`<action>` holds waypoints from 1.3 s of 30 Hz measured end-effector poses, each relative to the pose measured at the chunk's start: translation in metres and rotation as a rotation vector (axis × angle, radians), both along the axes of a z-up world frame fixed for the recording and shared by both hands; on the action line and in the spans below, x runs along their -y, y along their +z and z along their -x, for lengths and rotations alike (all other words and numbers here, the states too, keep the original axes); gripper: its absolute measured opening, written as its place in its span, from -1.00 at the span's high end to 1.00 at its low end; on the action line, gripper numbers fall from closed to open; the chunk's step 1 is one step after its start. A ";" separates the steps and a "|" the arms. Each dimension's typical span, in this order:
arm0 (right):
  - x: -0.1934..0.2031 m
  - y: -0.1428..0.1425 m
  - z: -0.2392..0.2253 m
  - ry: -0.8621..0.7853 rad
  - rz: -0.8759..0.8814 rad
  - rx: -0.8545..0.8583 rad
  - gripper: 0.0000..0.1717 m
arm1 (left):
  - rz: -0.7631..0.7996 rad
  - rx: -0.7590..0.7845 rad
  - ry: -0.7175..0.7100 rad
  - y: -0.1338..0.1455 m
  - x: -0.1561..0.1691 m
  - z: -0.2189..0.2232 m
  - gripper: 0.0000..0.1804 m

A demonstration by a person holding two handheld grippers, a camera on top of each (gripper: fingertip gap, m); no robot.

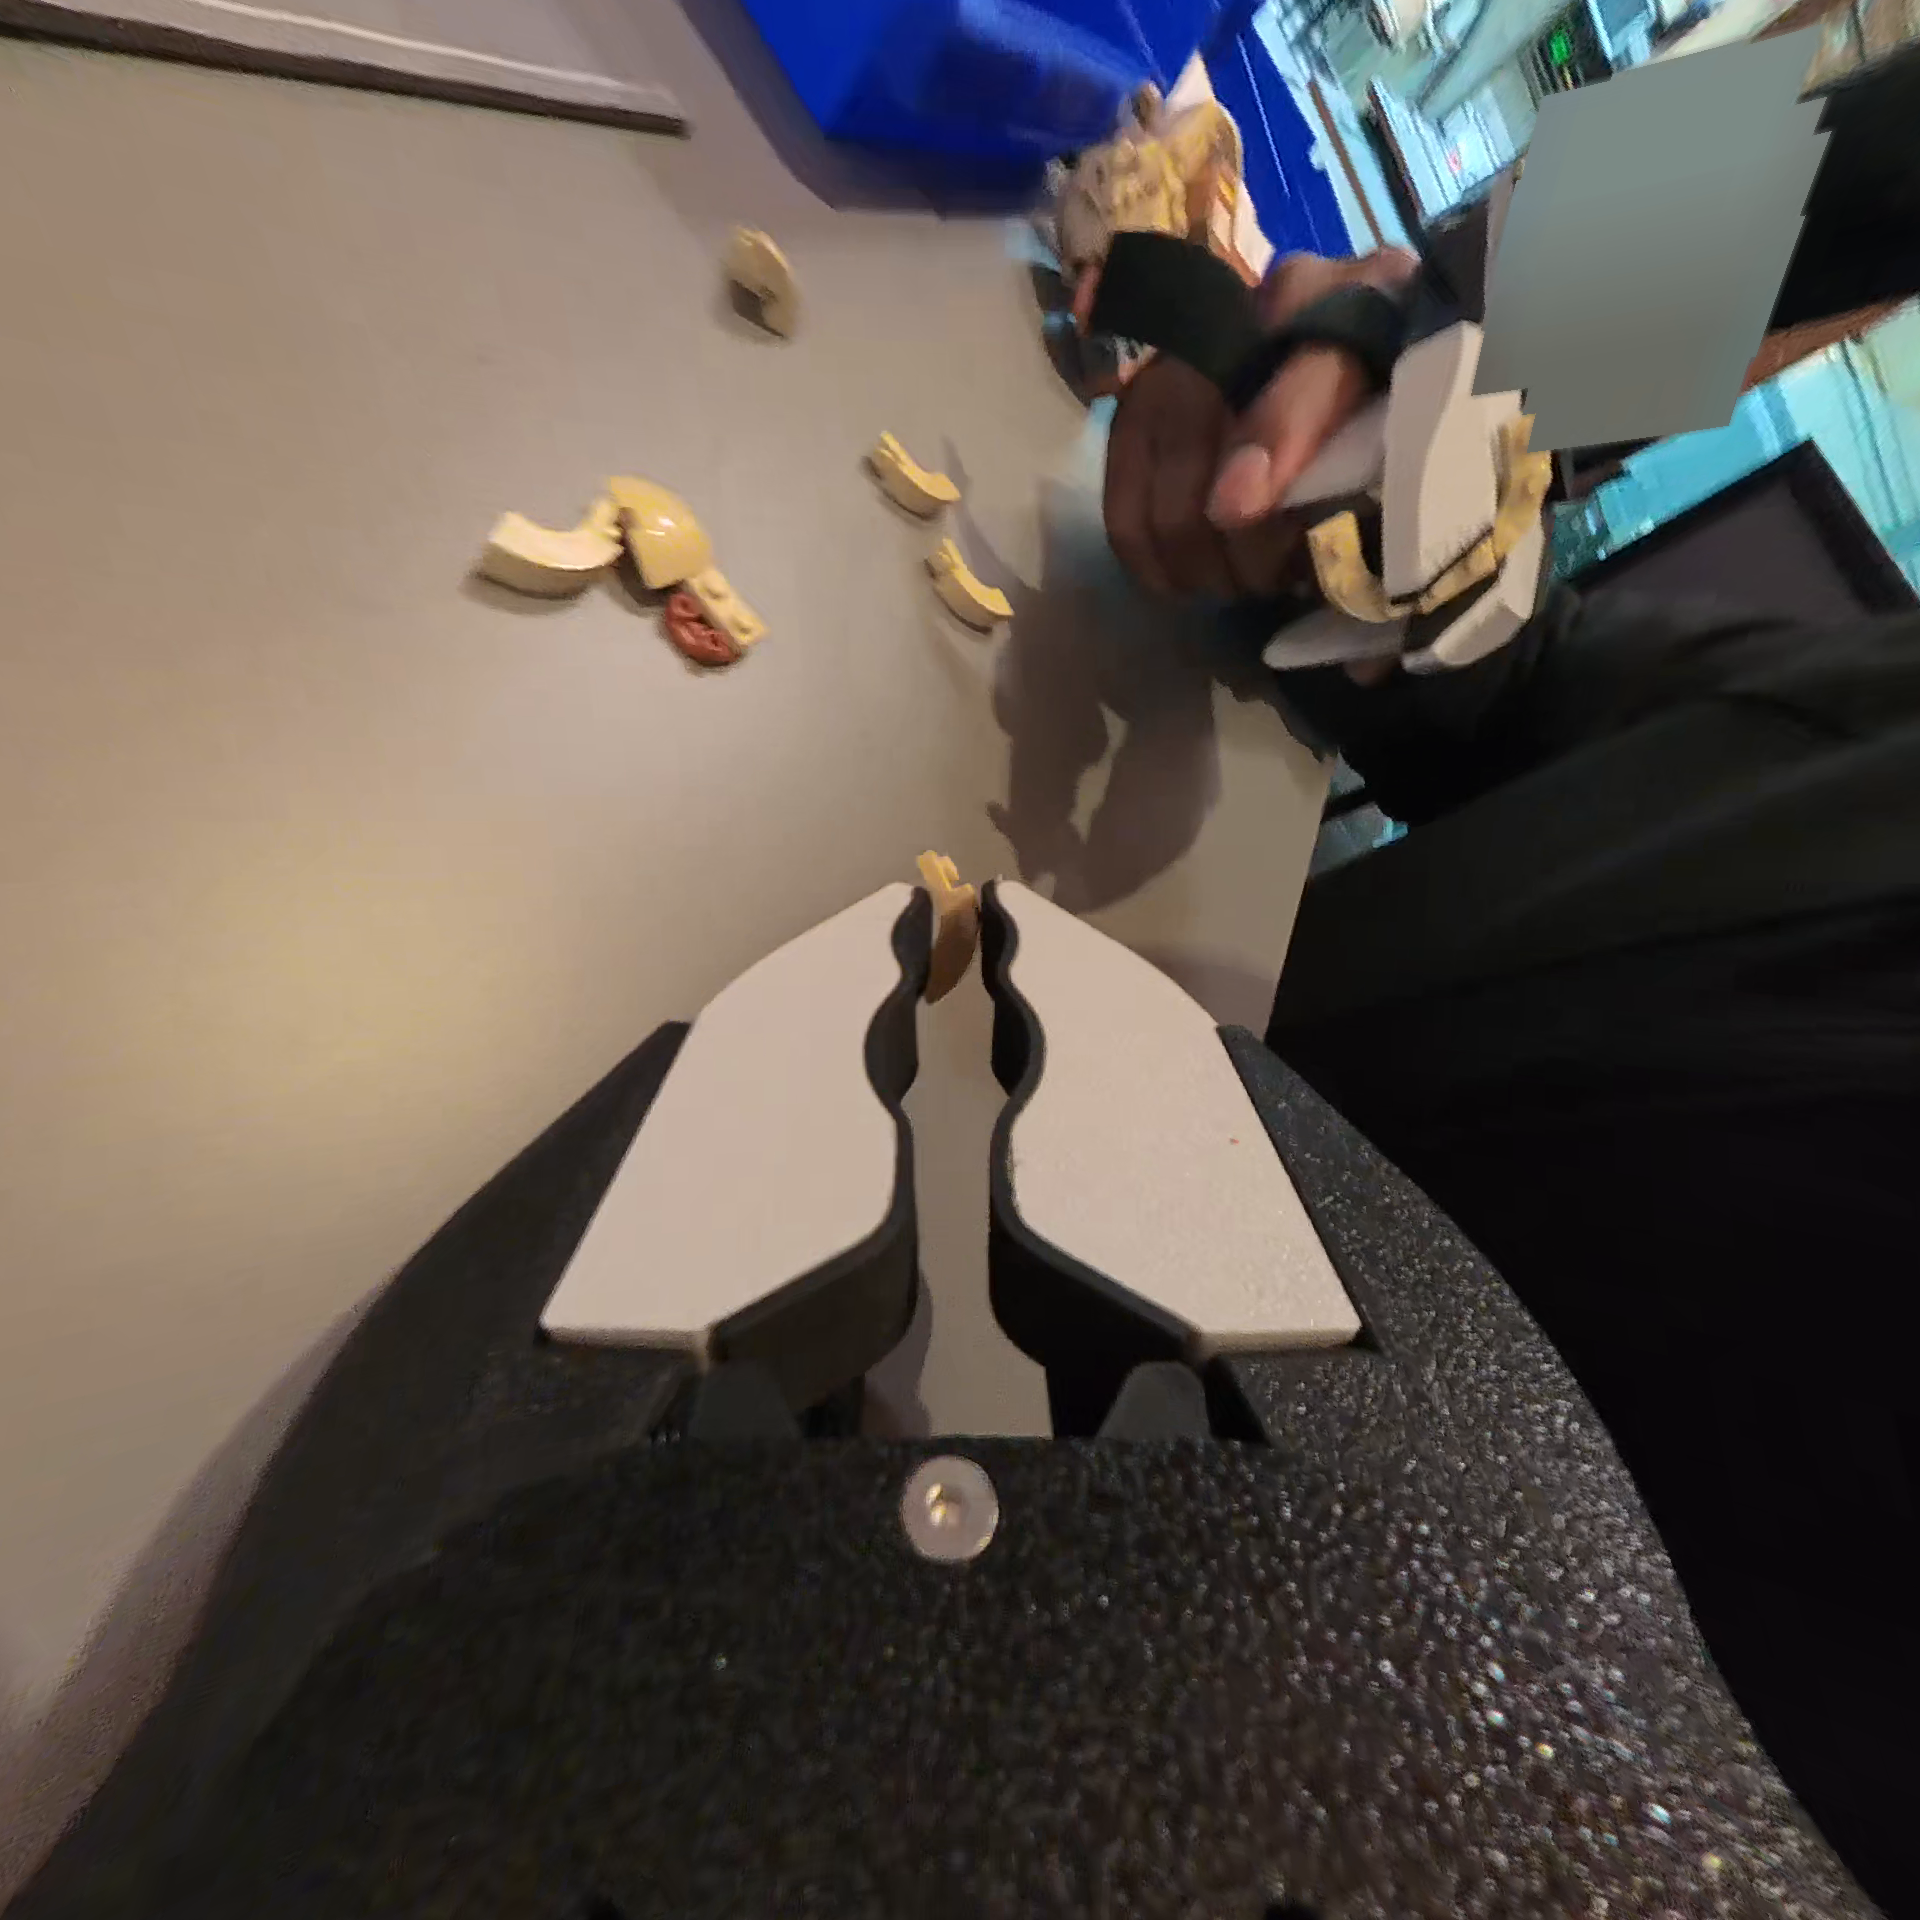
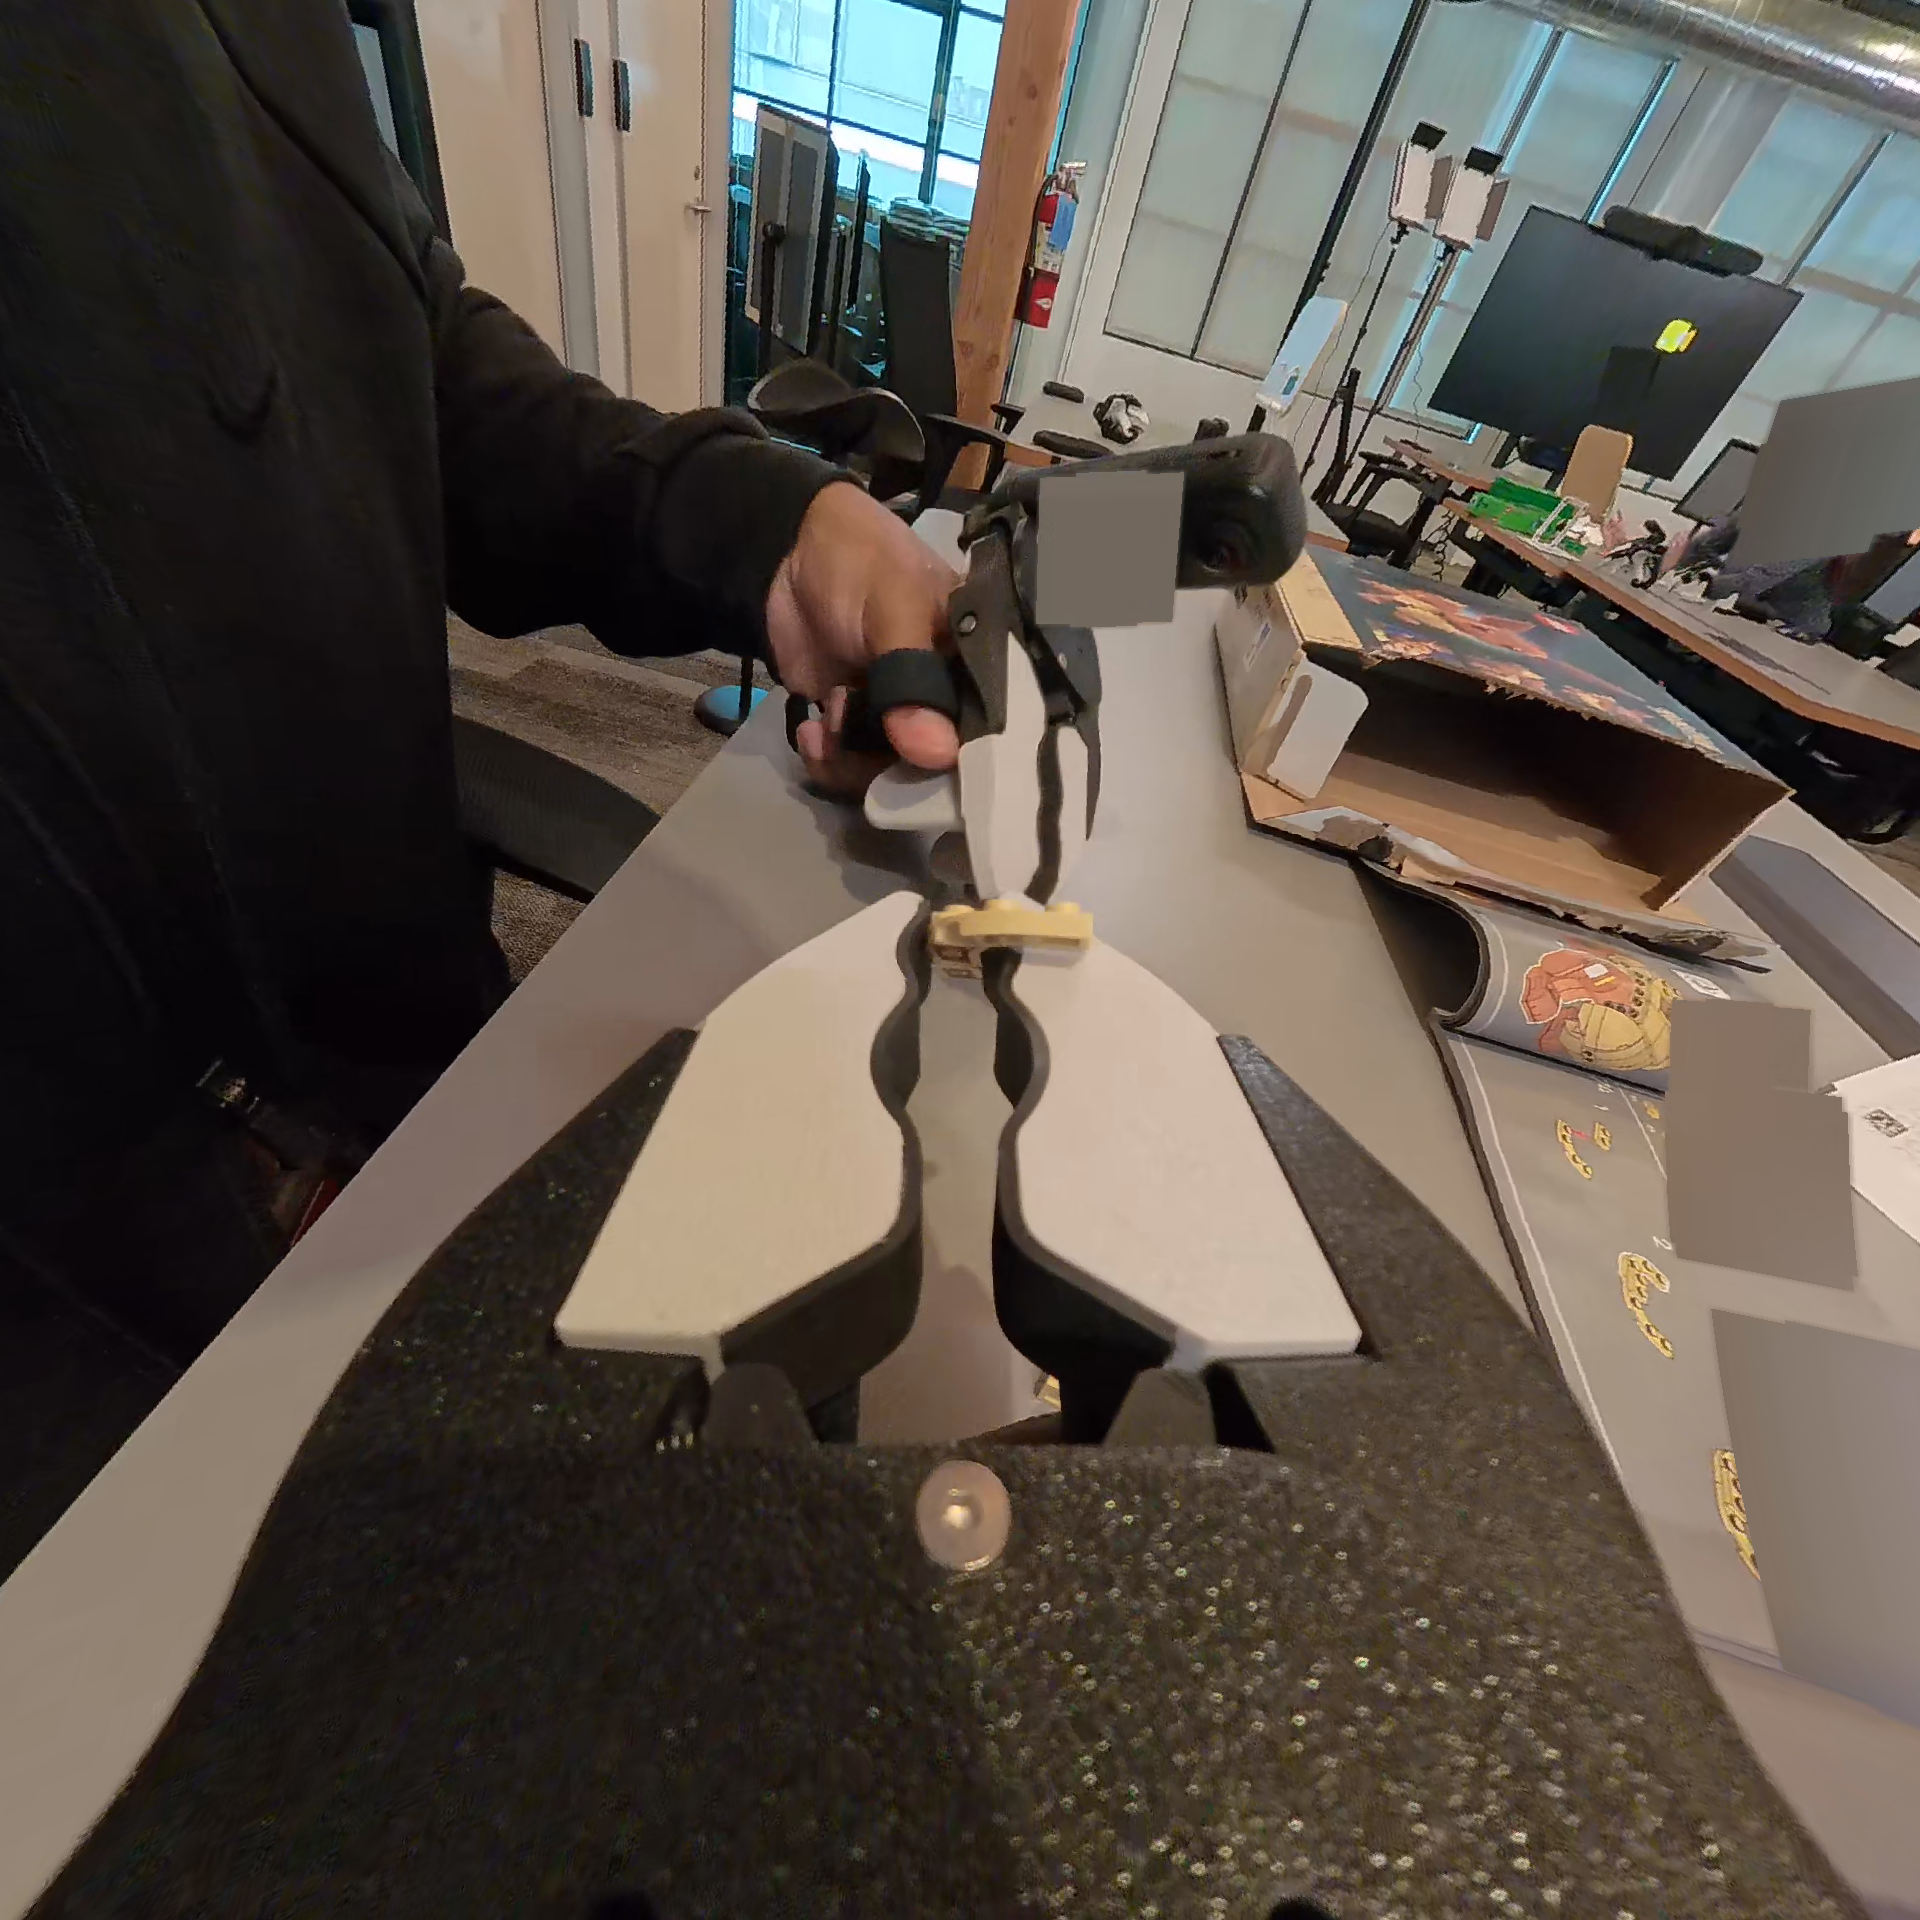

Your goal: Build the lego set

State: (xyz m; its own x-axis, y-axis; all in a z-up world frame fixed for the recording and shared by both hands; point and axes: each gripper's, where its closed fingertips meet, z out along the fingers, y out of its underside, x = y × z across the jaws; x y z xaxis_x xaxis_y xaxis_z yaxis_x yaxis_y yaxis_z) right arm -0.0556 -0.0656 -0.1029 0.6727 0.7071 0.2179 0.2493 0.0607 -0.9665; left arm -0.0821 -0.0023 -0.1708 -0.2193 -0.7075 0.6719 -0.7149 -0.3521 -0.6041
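In the left wrist view my left gripper [image 1: 951, 914] is shut on a small tan brick piece [image 1: 948, 930] that stands on edge between the pads, above the grey table [image 1: 312, 831]. The right gripper [image 1: 1403, 592] shows at the upper right of that view, carried by a hand, with a tan curved assembly [image 1: 1351, 571] in its fingertips. In the right wrist view my right gripper [image 2: 961, 940] is shut on that tan studded assembly [image 2: 1013, 925], which lies across the fingertips. The left gripper [image 2: 1023, 883] points down just behind it, so its own piece is hidden there.
Loose tan curved pieces [image 1: 764, 281] [image 1: 912, 486] [image 1: 968, 584] and a cluster with a red-brown round part [image 1: 634, 551] lie on the table. A blue bin [image 1: 935, 83] stands behind them. An open cardboard box [image 2: 1507, 790] and a booklet [image 2: 1558, 1013] lie at the right. There is about 10 cm between the tips of the two grippers.
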 end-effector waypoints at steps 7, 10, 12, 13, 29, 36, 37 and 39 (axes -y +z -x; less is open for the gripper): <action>0.000 -0.001 -0.001 -0.002 0.002 0.003 0.90 | -0.097 0.044 0.063 0.010 -0.025 0.005 0.75; 0.000 0.000 -0.001 -0.004 -0.001 0.003 0.91 | -0.337 0.172 -0.111 0.020 -0.025 0.008 0.79; 0.000 -0.001 -0.001 -0.001 0.001 0.006 0.91 | -0.635 0.280 -0.311 0.020 -0.025 0.007 0.79; 0.000 -0.001 0.000 0.001 0.001 0.009 0.91 | -0.803 0.335 -0.436 0.017 -0.027 0.006 0.78; 0.004 -0.004 0.004 0.024 0.004 0.031 0.91 | -1.088 0.380 -1.243 -0.029 -0.014 -0.011 0.70; 0.004 -0.003 0.002 0.015 0.000 0.032 0.91 | -1.190 0.294 -0.810 -0.026 -0.001 -0.006 0.65; 0.004 -0.003 0.002 0.014 -0.001 0.036 0.91 | -1.161 0.277 -0.797 -0.025 -0.001 -0.002 0.63; 0.004 -0.004 0.003 0.012 -0.005 0.045 0.91 | -1.118 0.285 -0.776 -0.020 -0.002 0.000 0.63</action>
State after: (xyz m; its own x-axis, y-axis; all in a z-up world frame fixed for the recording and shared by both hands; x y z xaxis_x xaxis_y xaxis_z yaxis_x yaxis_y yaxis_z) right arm -0.0582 -0.0698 -0.1067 0.6540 0.7136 0.2512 0.2916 0.0686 -0.9541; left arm -0.0825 -0.0006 -0.1905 -0.8315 -0.4693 -0.2974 -0.3086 0.8352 -0.4552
